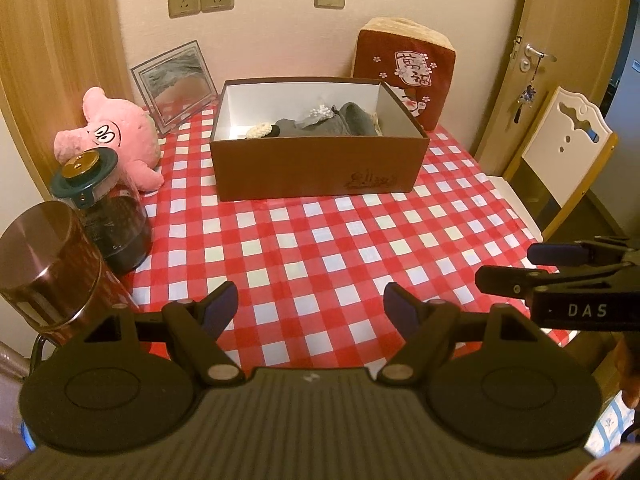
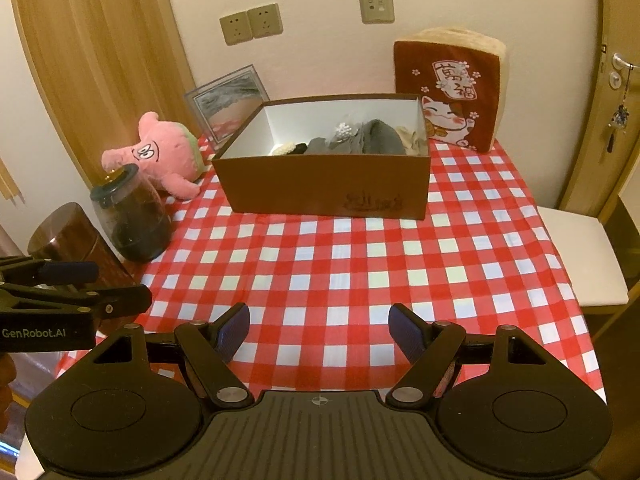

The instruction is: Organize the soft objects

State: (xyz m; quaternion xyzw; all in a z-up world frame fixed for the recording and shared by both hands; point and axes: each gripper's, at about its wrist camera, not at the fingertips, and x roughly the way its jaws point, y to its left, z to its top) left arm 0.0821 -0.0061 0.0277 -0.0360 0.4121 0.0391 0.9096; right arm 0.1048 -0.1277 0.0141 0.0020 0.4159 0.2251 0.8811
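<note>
A brown cardboard box (image 1: 320, 168) (image 2: 328, 188) stands open at the back of the table. Inside lie grey cloth (image 1: 332, 122) (image 2: 360, 140) and small white and cream soft items. A pink plush toy (image 1: 120, 136) (image 2: 160, 156) lies to the left of the box. A red lucky-cat cushion (image 1: 408, 76) (image 2: 452, 92) leans on the wall at the back right. My left gripper (image 1: 310, 304) is open and empty over the near table edge. My right gripper (image 2: 319, 326) is open and empty beside it; it also shows in the left wrist view (image 1: 520, 268).
The table carries a red-and-white checked cloth (image 1: 340, 248) (image 2: 360, 272). A glass jar with a dark lid (image 1: 104, 216) (image 2: 132, 220) and a metal tin (image 1: 48, 268) (image 2: 72, 236) stand at the left edge. A picture frame (image 1: 176, 80) leans on the wall. A white chair (image 1: 560, 152) stands at the right.
</note>
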